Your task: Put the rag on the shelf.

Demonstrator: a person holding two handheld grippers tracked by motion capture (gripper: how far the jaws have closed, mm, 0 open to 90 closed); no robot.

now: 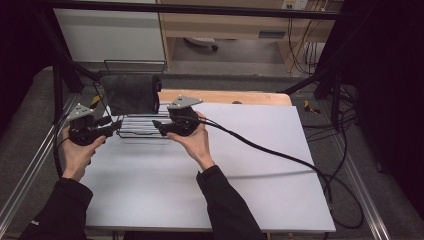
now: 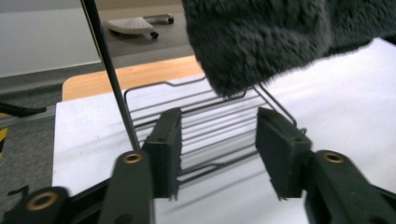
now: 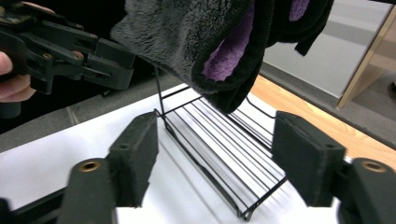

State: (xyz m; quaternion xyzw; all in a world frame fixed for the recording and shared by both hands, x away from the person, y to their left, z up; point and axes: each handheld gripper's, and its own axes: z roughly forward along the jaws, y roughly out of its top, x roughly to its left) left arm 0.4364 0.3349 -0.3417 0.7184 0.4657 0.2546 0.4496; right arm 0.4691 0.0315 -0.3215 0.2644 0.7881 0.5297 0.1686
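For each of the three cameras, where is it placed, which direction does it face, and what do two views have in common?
High view: above the person's side, facing forward and down on the white table; both forearms, left gripper, right gripper.
Left gripper view: rides on the left gripper, facing the black wire rack.
Right gripper view: rides on the right gripper; the left hand shows.
Shared: the dark grey fluffy towel hanging over the rack.

towel [image 1: 131, 93] – on rack [image 1: 142, 127] | rack – table's [image 1: 250, 165] far left | grippers – 1 each side of rack
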